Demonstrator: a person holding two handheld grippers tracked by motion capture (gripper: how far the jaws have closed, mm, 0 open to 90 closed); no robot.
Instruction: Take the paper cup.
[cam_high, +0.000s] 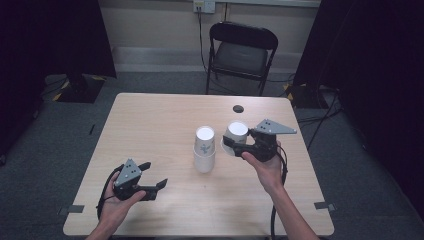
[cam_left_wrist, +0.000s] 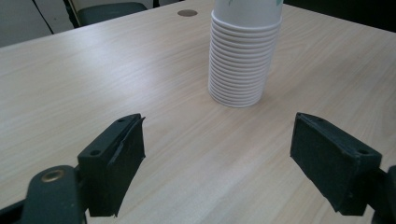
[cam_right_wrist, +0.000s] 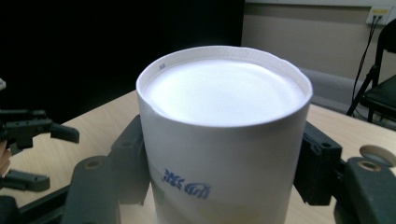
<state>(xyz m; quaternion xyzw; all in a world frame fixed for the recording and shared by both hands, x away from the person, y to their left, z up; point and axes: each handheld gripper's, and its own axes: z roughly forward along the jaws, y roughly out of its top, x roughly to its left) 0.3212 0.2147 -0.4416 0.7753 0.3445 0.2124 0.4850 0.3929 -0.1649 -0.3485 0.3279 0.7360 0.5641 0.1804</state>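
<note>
The right hand-held gripper (cam_high: 235, 144) is clamped on a single white paper cup with a small blue printed mark (cam_right_wrist: 224, 140), its two black jaws pressing the cup's opposite sides below the closed end, which faces up, so the cup is held upside down. In the high view this cup hangs just to the right of a stack of nested white paper cups (cam_high: 204, 149), also inverted, standing on the pale wood-grain surface (cam_high: 150, 125); whether the held cup touches the surface cannot be told. Judging by that, one cup is either being taken off the stack or brought to it. To do either well, the squeeze should stay light enough not to dent the thin wall, and the cup should be kept level and moved straight up or down over the stack's axis. Farther out, to the left and nearer the person, the left hand-held gripper (cam_high: 153, 184) rests low over the surface with its jaws spread wide and nothing between them, pointed at the ribbed stack ahead; it could steady the stack's base. Beyond the surface stands a black folding chair (cam_high: 241, 52).
</note>
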